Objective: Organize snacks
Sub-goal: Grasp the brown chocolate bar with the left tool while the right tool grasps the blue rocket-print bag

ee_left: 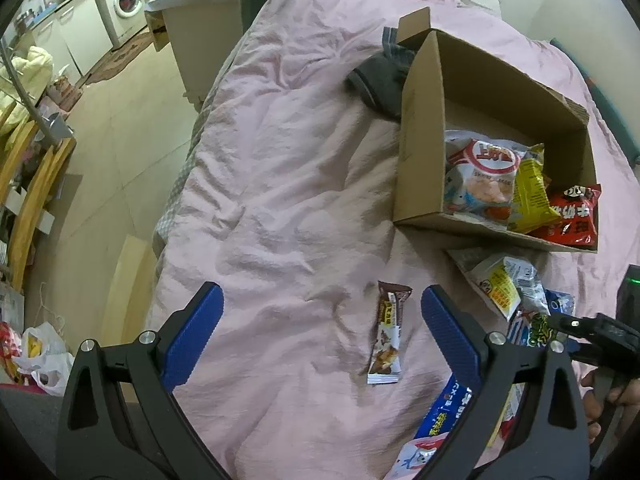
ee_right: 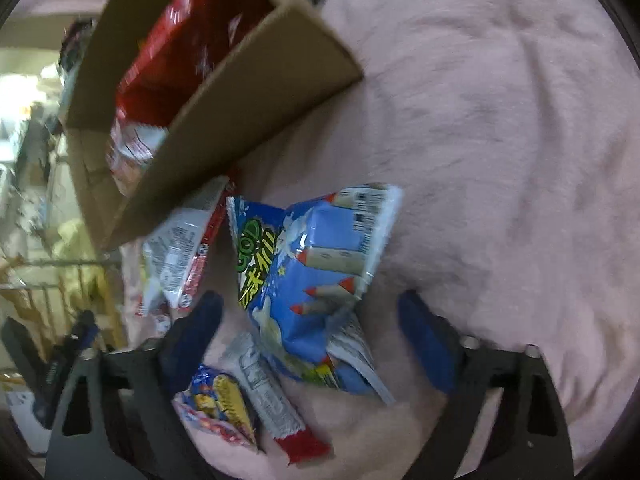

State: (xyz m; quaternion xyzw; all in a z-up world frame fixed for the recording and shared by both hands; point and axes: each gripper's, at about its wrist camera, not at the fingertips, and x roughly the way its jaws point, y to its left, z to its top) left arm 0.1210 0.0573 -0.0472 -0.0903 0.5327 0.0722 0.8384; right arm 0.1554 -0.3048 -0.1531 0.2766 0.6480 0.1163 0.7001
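Two tongs, both spread wide and both empty, hang over the pink bed cover (ee_left: 288, 184) beside the cardboard box (ee_left: 420, 152). Inside the box lie a white-and-red bag (ee_left: 480, 176), a yellow packet (ee_left: 530, 192) and a red packet (ee_left: 572, 216). My left tongs (ee_left: 322, 332) frame a brown chocolate bar (ee_left: 388, 336) lying alone on the cover, short of the box's near wall and closer to my right-hand pad (ee_left: 448, 332) than to the other. My right tongs (ee_right: 310, 344) hover over a blue crayon-print bag (ee_right: 312, 276), just off the box's corner (ee_right: 224, 128); nearer still to that corner lies a white-and-red wrapper (ee_right: 180, 248), and further from it a small blue-and-yellow packet (ee_right: 218, 404) and a grey-and-red stick (ee_right: 272, 400) lie side by side, touching or nearly so.

I judge the step in hand to be picking up the blue bag with my right tongs. To do it well, I should centre the pads on the bag's puffed middle, not its crimped edge, descend until the tips just dent the cover, and close gently so the contents are not crushed. The view is blurred, so I cannot tell how high the tips stand. Soft bedding may let the bag slide; a slow, square close should prevent that. The lift must clear the box wall before release.
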